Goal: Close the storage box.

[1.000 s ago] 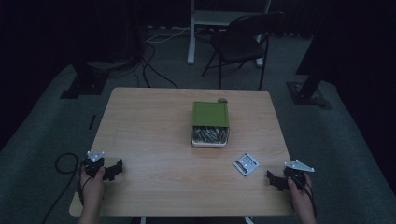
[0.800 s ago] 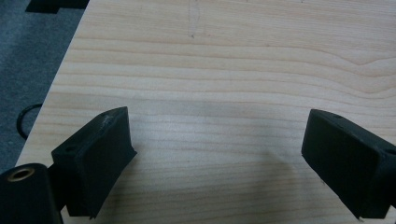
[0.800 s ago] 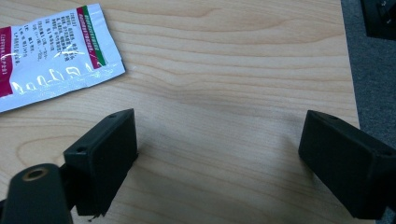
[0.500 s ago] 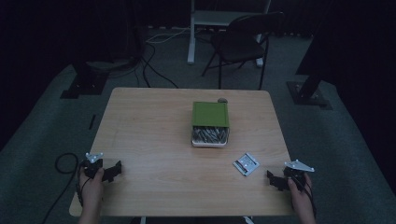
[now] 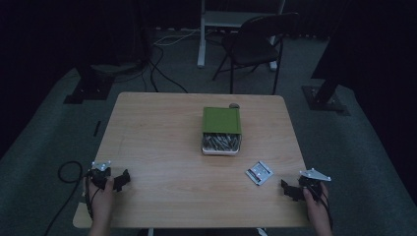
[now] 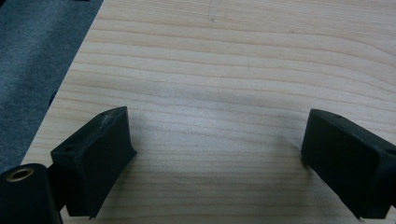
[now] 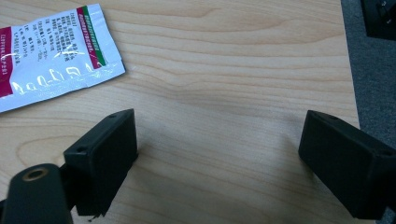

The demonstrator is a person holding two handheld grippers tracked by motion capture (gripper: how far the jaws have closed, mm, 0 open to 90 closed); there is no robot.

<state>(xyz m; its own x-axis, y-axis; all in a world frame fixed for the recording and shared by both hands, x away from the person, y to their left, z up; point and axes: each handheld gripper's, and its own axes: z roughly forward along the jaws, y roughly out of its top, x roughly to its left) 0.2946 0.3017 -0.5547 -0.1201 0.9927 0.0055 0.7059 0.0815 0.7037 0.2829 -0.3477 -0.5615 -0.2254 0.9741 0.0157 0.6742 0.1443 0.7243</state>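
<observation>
Item 1: wooden table (image 5: 162,147), pale grain, standing on grey carpet.

Item 2: left gripper (image 5: 123,178), held near the table's front left corner; in the left gripper view its 2 black jaws stand wide apart over bare wood, grasping nothing.

Item 3: right gripper (image 5: 287,189), held near the front right corner; jaws likewise spread wide, nothing between them.

Item 4: white sachet (image 5: 259,172), red and green print, lying flat on the table just beside the right gripper, ahead of its left jaw (image 7: 51,60), not touching.

Item 5: green box (image 5: 221,120), table centre, its open tray (image 5: 221,143) showing metallic pieces, well apart from both grippers.

Item 6: folding chair (image 5: 255,46), beyond the table.
</observation>
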